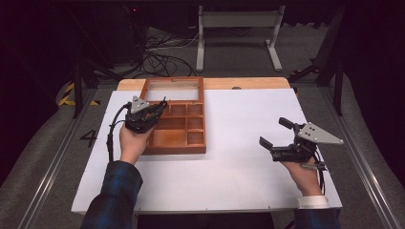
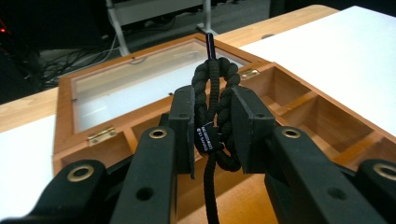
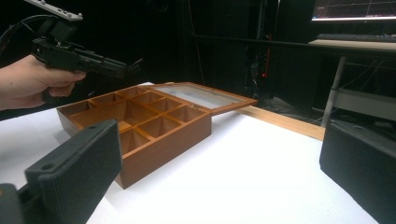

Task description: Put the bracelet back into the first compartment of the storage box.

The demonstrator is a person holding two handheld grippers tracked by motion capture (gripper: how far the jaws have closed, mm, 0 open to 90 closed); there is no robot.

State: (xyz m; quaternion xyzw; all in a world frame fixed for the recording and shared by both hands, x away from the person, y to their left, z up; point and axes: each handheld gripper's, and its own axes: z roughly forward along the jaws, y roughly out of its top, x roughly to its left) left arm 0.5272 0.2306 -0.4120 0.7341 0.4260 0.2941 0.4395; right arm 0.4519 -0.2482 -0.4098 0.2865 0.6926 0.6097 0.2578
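Observation:
A wooden compartment box (image 1: 174,138) with its glass lid (image 1: 173,89) folded flat behind it lies on the white table top, left of centre. My left gripper (image 1: 160,108) hovers over the box's left rear compartments, shut on a coiled black cord (image 2: 214,107) with a plastic tip that sticks up between the jaws. The cord's tail hangs down below the jaws. My right gripper (image 1: 274,131) is at the right side of the table, well away from the box, open with nothing between its fingers (image 3: 77,172). In the right gripper view the box (image 3: 149,126) and the left gripper (image 3: 133,69) show farther off.
The white sheet (image 1: 239,157) covers most of the table, with bare space between the box and the right gripper. A wooden strip (image 1: 248,83) runs along the far edge. Beyond stand a metal frame (image 1: 236,33) and loose cables on the floor.

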